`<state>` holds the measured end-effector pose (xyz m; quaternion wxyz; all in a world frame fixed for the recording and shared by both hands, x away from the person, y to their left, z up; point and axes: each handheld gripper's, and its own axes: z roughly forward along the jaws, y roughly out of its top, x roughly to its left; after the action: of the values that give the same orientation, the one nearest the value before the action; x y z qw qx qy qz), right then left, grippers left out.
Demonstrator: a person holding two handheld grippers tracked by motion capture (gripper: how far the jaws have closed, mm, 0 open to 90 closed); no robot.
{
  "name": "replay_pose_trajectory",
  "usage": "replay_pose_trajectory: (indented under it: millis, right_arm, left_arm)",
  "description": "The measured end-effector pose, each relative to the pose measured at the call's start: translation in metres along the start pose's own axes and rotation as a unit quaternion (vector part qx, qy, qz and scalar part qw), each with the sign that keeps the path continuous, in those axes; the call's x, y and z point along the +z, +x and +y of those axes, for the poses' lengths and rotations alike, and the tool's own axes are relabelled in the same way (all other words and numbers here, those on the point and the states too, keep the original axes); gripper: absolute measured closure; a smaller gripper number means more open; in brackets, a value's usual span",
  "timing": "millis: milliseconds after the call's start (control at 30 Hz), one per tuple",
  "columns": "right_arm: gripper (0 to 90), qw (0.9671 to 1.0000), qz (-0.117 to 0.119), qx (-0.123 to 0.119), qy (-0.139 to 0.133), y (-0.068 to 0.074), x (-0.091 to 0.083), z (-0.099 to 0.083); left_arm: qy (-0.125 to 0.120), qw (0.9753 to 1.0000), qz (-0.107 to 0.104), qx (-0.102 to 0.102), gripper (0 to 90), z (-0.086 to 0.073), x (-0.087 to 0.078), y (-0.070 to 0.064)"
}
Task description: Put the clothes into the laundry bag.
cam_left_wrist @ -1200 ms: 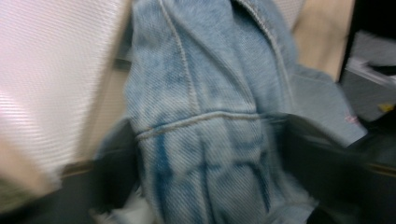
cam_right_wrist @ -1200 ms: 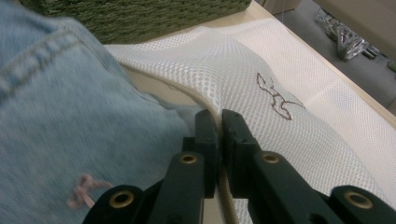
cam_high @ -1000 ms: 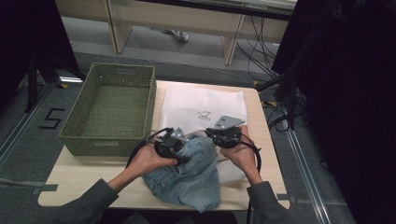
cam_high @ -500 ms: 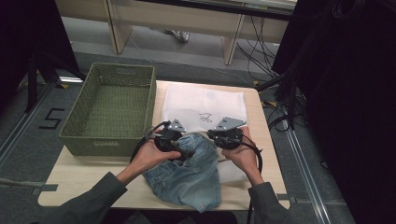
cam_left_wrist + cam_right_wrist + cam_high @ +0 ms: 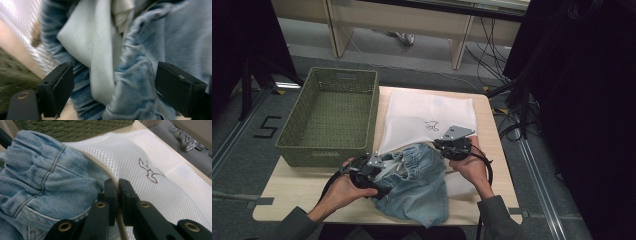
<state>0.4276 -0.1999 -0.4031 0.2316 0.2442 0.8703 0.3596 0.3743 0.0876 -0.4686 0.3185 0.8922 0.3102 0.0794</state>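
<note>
A pair of light blue denim jeans (image 5: 417, 185) lies bunched at the table's front, its top at the mouth of a white mesh bag (image 5: 427, 107). My right gripper (image 5: 443, 145) is shut on the bag's beige rim, seen close in the right gripper view, where the right gripper (image 5: 117, 183) has the jeans (image 5: 37, 170) on one side and the mesh bag (image 5: 155, 157) on the other. My left gripper (image 5: 384, 170) stands open at the jeans' left edge. In the left gripper view, the left gripper (image 5: 112, 85) has denim (image 5: 140, 75) and pale pocket lining between its wide jaws.
A green woven basket (image 5: 332, 150) stands empty at the table's left, right next to the bag. Bare wooden table (image 5: 297, 185) shows at the near left. Cables and desk legs lie on the floor beyond the far edge.
My left gripper has drawn back to the left and toward the person, away from the bag's mouth. The right gripper has stayed at the bag's rim.
</note>
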Motion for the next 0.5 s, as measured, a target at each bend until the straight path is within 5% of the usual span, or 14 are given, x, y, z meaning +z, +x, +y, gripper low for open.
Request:
replay_pose_trajectory:
  millis: [200, 267, 367, 400, 433, 500]
  right_arm:
    - [85.7, 1.0, -0.004, 0.0, -0.001, -0.001, -0.001, -0.002]
    - [85.7, 1.0, -0.004, -0.003, -0.001, -0.001, 0.0, -0.002]
    - [85.7, 1.0, -0.003, 0.0, 0.002, 0.001, 0.0, -0.002]
    - [85.7, 1.0, -0.002, 0.0, 0.001, 0.001, 0.001, -0.001]
    - [85.8, 1.0, -0.005, -0.002, 0.003, 0.002, 0.001, -0.001]
    - [85.9, 1.0, 0.0, -0.006, 0.004, 0.003, 0.002, -0.001]
  left_arm:
    - [-0.01, 0.9998, 0.02, -0.002, 14.8, 0.002, -0.007, 0.003]
    - [0.002, 0.9996, 0.008, -0.028, 14.7, -0.002, -0.005, 0.005]
    - [0.009, 0.9994, -0.009, -0.033, 16.2, -0.005, -0.001, 0.005]
    - [0.015, 0.9993, -0.031, -0.016, 44.2, -0.005, 0.0, 0.005]
    - [0.023, 0.9983, -0.052, 0.005, 50.9, -0.005, 0.001, 0.007]
    - [0.007, 0.9978, -0.065, -0.004, 66.9, -0.002, 0.011, 0.0]
